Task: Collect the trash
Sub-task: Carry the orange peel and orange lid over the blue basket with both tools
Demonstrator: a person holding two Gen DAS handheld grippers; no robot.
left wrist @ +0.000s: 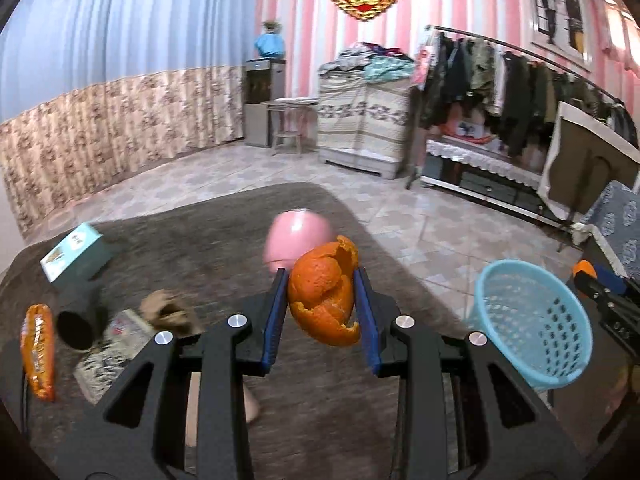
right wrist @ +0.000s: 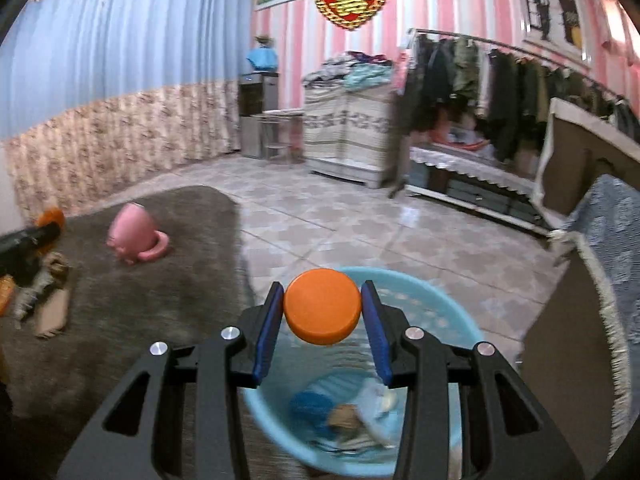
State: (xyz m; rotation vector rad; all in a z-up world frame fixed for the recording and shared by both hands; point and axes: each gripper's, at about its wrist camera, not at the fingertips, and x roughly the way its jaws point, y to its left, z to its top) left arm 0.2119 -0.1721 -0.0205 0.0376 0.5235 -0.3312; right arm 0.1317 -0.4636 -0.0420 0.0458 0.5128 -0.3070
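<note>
My left gripper (left wrist: 321,280) is shut on a curled orange peel (left wrist: 324,294), held above the brown rug (left wrist: 224,240). To its right stands the light blue mesh basket (left wrist: 532,328), with the other gripper's orange and black tip (left wrist: 596,280) showing past its rim. My right gripper (right wrist: 322,294) is shut on a round orange cap (right wrist: 323,306) and hangs right over the blue basket (right wrist: 452,320), which holds blue and tan scraps (right wrist: 344,416). At the right wrist view's left edge the left gripper (right wrist: 28,240) shows over the rug.
On the rug lie a teal box (left wrist: 76,252), a dark tube (left wrist: 78,322), an orange snack wrapper (left wrist: 38,350), crumpled brown paper (left wrist: 168,312) and a printed packet (left wrist: 116,344). A pink octopus-shaped pot (right wrist: 134,234) stands on the rug. A draped table (right wrist: 584,320) rises right of the basket.
</note>
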